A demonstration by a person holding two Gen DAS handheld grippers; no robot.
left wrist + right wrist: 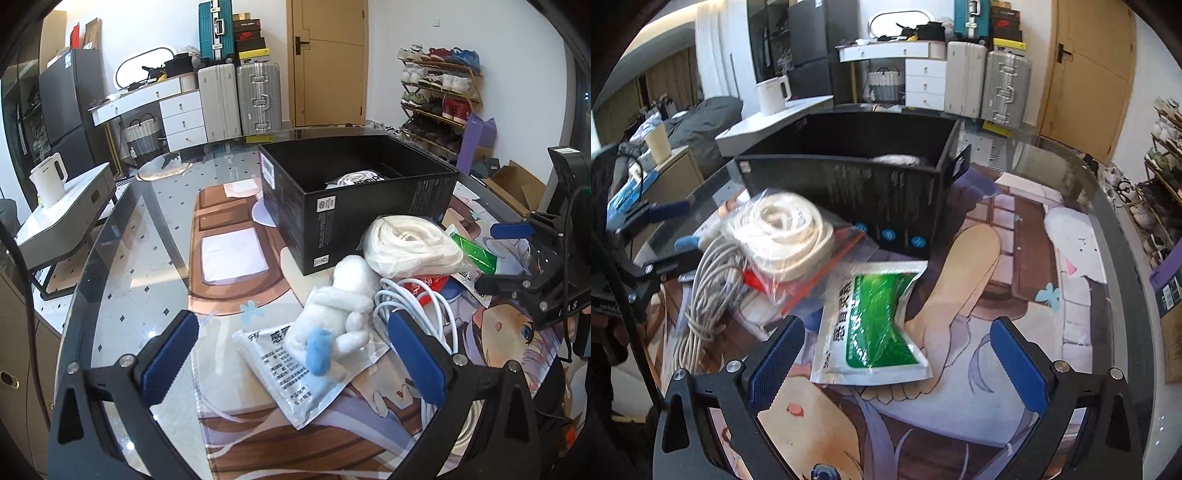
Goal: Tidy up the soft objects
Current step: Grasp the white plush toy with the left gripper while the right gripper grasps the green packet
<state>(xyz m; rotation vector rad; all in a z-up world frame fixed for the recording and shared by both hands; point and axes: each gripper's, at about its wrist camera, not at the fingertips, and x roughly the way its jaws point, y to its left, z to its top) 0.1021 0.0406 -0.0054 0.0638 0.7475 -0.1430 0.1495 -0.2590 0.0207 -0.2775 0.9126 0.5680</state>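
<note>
Holding one white bundle (356, 180) (partly hidden), black box (369, 206) stands open-topped.

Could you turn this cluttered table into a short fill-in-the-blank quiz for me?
1. The white plush toy with a blue tail lies on a flat white ____.
2. The coiled cream rope is sealed inside a clear plastic ____.
3. The open black cardboard box stands on a printed ____.
4. The jaws of the left gripper stand ____.

Missing words: packet; bag; mat; open
</note>
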